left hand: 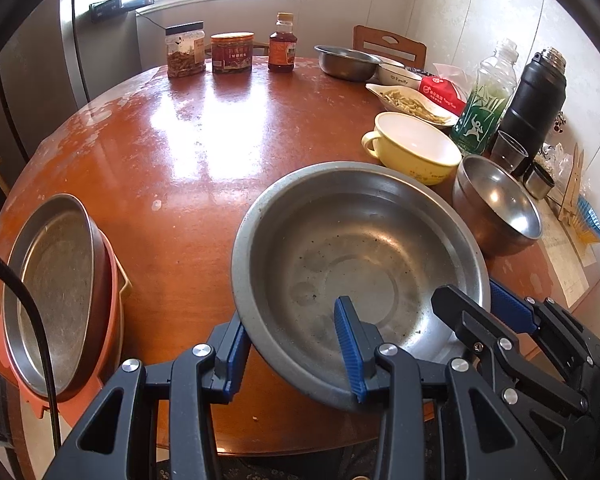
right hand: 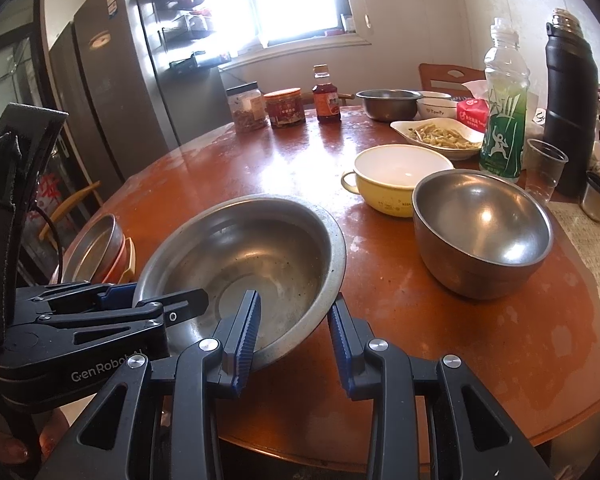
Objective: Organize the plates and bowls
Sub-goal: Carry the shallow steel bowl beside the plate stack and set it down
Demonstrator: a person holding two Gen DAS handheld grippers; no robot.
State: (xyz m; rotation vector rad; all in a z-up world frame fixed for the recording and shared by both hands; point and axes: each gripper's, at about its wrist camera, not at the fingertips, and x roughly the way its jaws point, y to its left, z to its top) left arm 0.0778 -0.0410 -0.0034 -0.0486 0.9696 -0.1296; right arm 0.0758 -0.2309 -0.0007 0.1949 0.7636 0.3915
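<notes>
Wide steel basin [left hand: 360, 264] tilted above the round table [left hand: 188, 152], near edge. Left gripper [left hand: 296, 352] clamped on its near rim; right gripper [right hand: 294, 336] clamped on its right rim. Stacked plates [left hand: 52, 280] at left, steel bowl [right hand: 482, 232] at right.

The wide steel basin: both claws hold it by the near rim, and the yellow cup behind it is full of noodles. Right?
Not quite. Both claws, left and right, do clamp the wide steel basin at its near rim, but the yellow cup is empty, as the right wrist view shows. The food lies in the white dish farther back.
</notes>
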